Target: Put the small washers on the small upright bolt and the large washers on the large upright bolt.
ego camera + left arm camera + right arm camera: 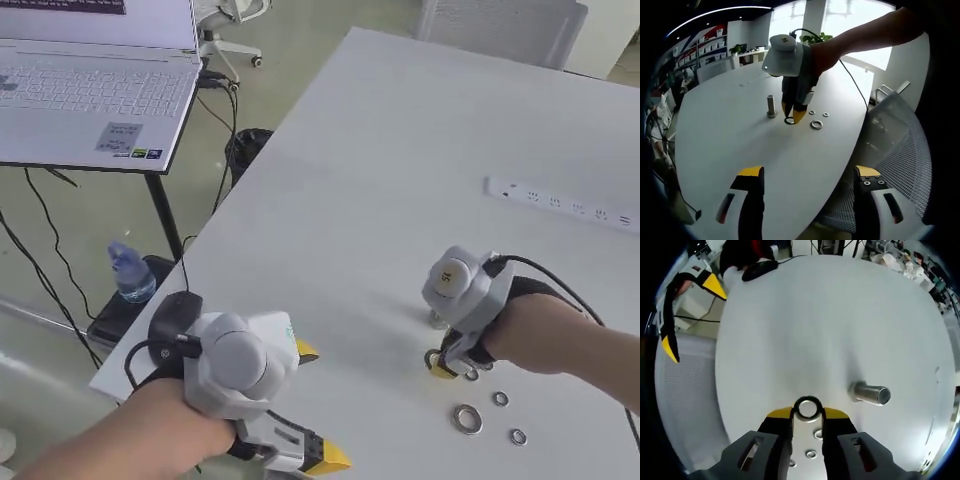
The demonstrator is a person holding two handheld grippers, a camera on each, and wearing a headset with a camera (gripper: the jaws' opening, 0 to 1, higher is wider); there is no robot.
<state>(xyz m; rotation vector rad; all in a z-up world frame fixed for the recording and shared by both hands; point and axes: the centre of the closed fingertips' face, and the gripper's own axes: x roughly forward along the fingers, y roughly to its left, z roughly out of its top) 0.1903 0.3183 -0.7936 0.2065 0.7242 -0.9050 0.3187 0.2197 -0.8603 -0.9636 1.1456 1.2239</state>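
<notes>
Partly hidden: in the head view the right gripper [808, 412] covers most of the bolt [869, 393].
Bolt: stands straight up on the table [400, 180].
Big washer [808, 398]: lies flat, pinched between the right gripper's yellow tips, just beside the bolt.
Left gripper [809, 172]: jaws wide apart, holding nothing.
Loose washers [466, 418]: on the table near the right gripper.

In the head view the right claw [440, 366] covers most of the upright bolt [437, 320] and part of the washer [432, 358] it pinches. The power strip [560, 203] is cut off by the right edge, and the laptop [95, 90] by the top and left edges. The laptop's stickers are too small to read.
</notes>
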